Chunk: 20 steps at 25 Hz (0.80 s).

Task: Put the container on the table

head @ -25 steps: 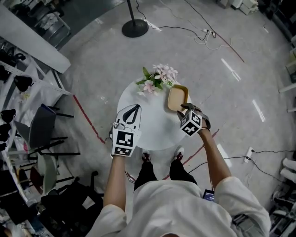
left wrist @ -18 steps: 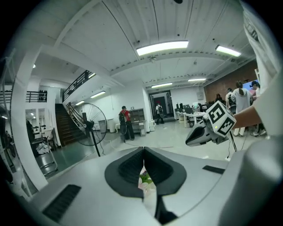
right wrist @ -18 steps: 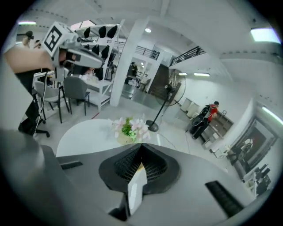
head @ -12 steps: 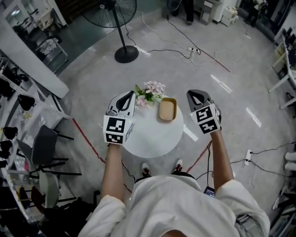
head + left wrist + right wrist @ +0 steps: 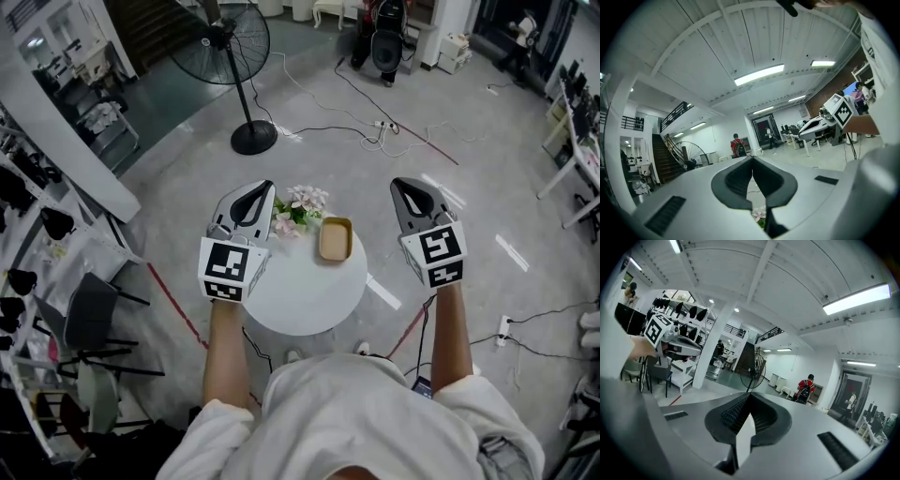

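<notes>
The grey floor (image 5: 487, 122) fills most of your head view, with cables trailing across it and a standing fan (image 5: 223, 42) well beyond the table. Directly in front of you is the round white table (image 5: 300, 300).

You hold both grippers out in front, one to each side of the table in the head view. Your left gripper (image 5: 261, 190) covers the table's left edge, and in its own view the jaw tips (image 5: 752, 160) meet with nothing pinched between them. Your right gripper (image 5: 405, 190) is off to the right of the table. Its jaws (image 5: 749, 399) are also pressed together and hold nothing.

A small bunch of pink and white flowers (image 5: 298, 206) lies at the table's far edge, next to your left gripper's tip in the head view.

The container (image 5: 335, 238) sits on the far right part of the tabletop, just to the right of the flowers. It is a tan, oblong tray with rounded corners, open side up. Its long axis runs almost straight away from you, with the far end leaning slightly to your right. Neither gripper touches it.
</notes>
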{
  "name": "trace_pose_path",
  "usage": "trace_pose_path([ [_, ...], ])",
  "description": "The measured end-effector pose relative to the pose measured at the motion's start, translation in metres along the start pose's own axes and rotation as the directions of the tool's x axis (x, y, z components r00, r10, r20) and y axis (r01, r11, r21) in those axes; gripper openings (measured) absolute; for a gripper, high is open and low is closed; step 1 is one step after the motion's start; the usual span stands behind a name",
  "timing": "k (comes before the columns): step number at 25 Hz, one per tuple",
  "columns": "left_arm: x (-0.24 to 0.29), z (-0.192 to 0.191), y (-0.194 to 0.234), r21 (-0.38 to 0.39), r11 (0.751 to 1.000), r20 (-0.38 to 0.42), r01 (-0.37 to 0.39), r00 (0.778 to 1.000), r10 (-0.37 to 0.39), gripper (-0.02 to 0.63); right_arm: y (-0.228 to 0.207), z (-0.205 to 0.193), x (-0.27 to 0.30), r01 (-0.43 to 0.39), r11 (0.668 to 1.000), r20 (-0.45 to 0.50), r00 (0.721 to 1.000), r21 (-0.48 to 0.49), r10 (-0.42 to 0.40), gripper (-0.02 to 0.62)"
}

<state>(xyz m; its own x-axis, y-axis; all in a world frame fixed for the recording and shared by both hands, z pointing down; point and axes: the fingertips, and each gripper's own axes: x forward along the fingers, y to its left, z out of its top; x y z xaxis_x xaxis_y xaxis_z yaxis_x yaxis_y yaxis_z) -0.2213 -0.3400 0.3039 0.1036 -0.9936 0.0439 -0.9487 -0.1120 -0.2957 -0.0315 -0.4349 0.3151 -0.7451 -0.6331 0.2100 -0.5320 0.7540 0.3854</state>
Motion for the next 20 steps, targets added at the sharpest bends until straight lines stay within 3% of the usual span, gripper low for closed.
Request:
trace_pose_path([
  [5, -0.004, 0.012, -0.005, 0.011, 1.0, 0.024, 0.005, 1.0, -0.005, 0.018, -0.001, 0.016, -0.014, 0.011, 1.0, 0.024, 1.0, -0.025, -0.01, 0.012],
  [20, -0.007, 0.004, -0.015, 0.015, 1.0, 0.008, 0.018, 1.0, -0.018, 0.018, 0.004, 0.013, -0.019, 0.0, 0.999, 0.006, 1.0, -0.034, 0.0, 0.012],
])
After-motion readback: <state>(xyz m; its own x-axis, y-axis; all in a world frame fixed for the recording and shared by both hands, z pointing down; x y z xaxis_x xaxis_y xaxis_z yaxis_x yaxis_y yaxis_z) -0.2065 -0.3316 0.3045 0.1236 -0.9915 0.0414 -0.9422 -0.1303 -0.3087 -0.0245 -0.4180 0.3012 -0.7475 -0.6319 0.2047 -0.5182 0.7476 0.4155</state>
